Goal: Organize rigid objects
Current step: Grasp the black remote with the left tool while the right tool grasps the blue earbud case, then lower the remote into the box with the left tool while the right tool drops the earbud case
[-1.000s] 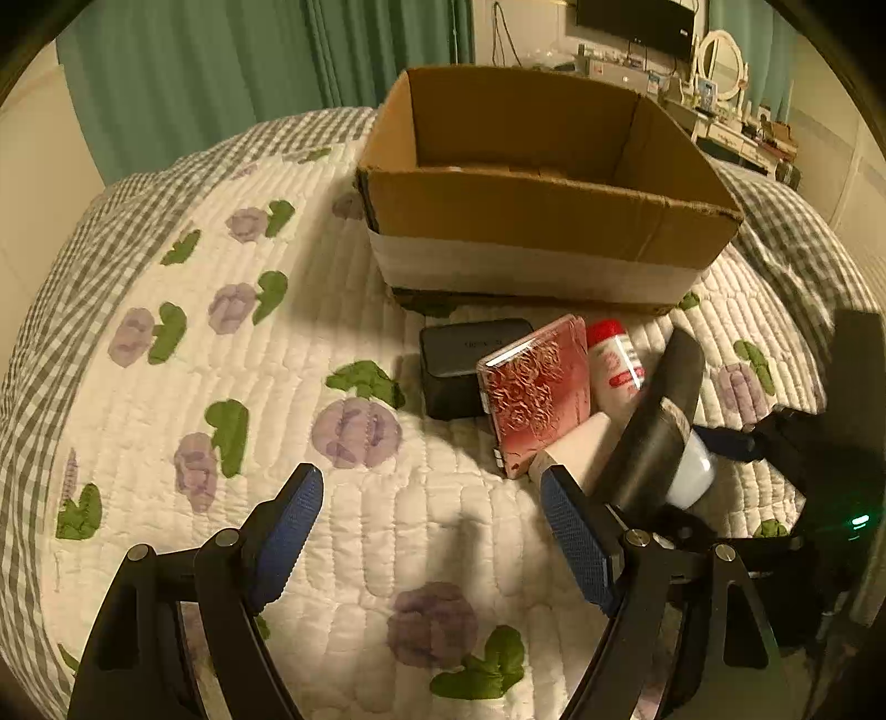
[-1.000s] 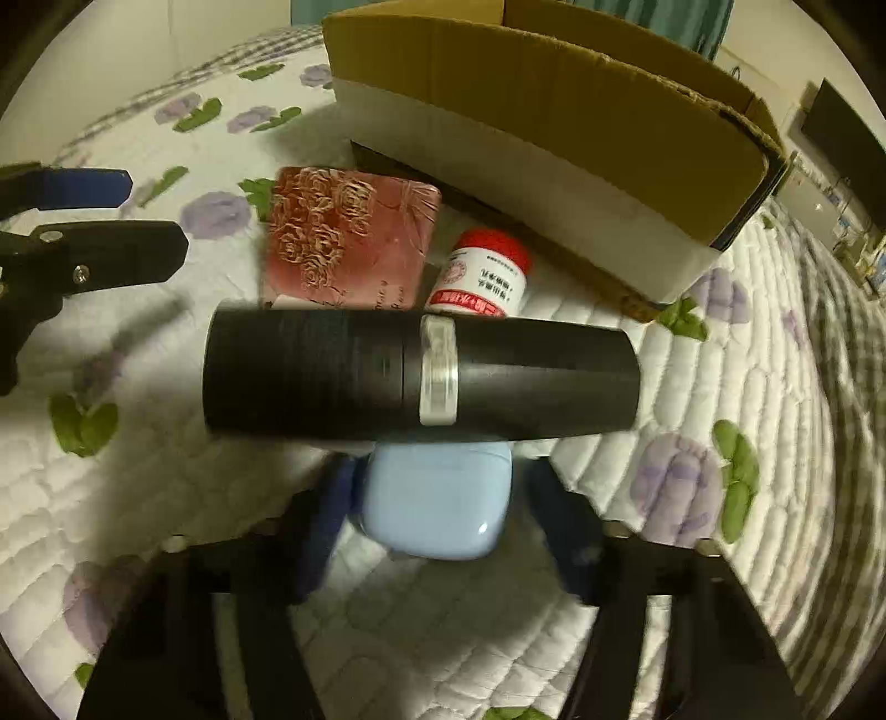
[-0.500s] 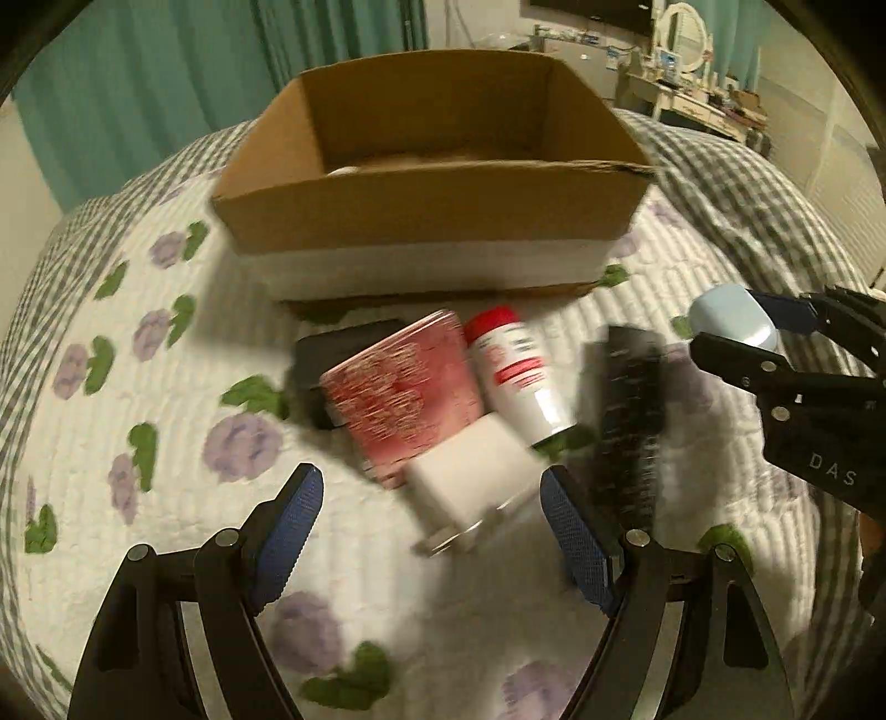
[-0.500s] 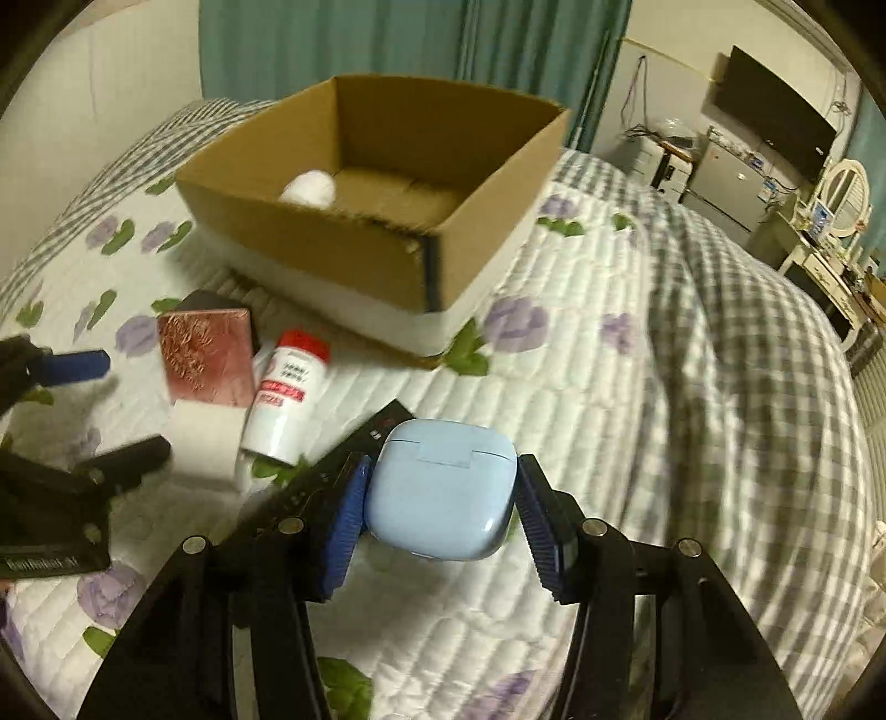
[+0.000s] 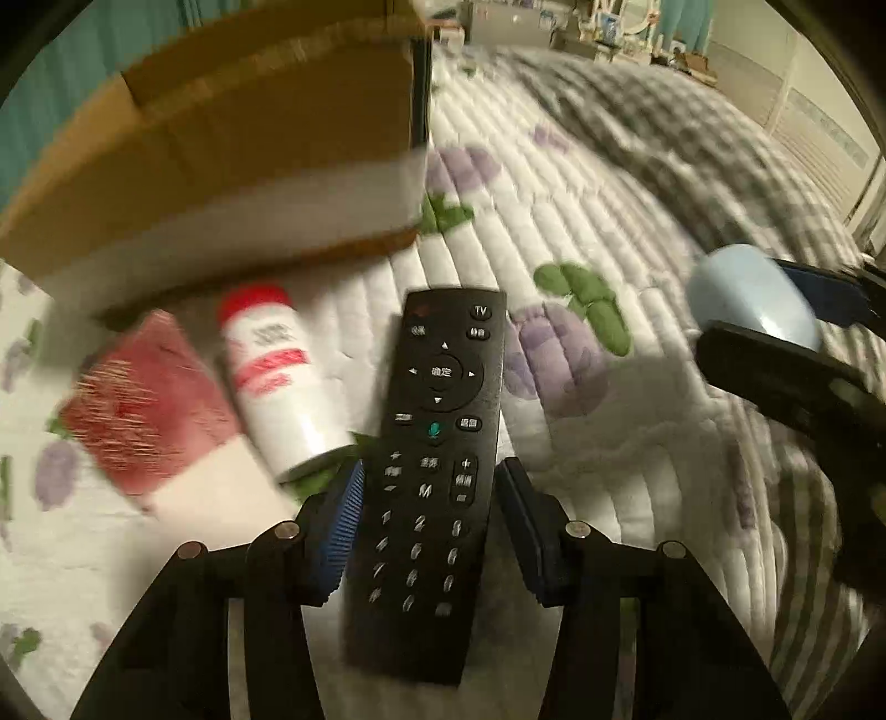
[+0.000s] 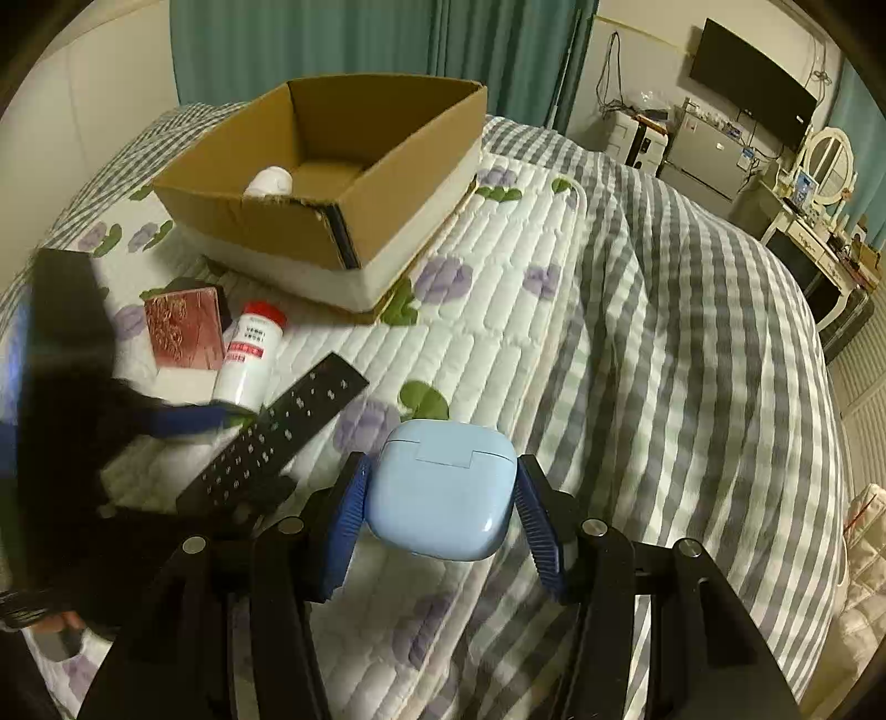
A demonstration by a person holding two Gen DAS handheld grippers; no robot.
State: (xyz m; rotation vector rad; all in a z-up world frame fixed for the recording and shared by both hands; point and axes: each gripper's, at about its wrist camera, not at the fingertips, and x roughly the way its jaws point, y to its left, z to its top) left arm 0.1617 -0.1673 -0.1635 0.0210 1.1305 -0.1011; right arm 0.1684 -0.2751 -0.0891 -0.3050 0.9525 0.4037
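Left wrist view, blurred w/ motion: the left gripper (image 5: 429,512) straddles a black remote (image 5: 437,443) lying on the quilted bedspread (image 5: 554,183). Its jaws are closing w/ the remote between them; the blue pads sit just beside the remote's long edges, contact can't be confirmed, so not gripped as far as visible. Remote lies buttons up, TV end pointing toward the cardboard box (image 5: 249,138). Left of the remote: a white bottle w/ red cap (image 5: 277,382) on its side, then a red patterned tin (image 5: 149,404) resting partly on a white block (image 5: 216,493). At right edge, the right gripper (image 5: 786,315) w/ a pale blue earbud case (image 5: 753,293).

Right wrist view: the right gripper (image 6: 440,498) is clamped on the earbud case (image 6: 443,487), both blue pads pressing its sides, case held above the bedspread (image 6: 554,288), lid seam facing the camera. Box (image 6: 332,183) stands farther back on the bed, open top, a small white round object (image 6: 269,180) inside near the front wall. In front of the box: tin (image 6: 185,327), bottle (image 6: 249,354), remote (image 6: 277,437) lying diagonally, w/ the left gripper (image 6: 183,421) at its near end, dark & blurred. A gray checked blanket (image 6: 692,360) covers the bed's right side. Bkgd: green curtains (image 6: 310,44), wall TV (image 6: 753,83), round mirror (image 6: 828,160).
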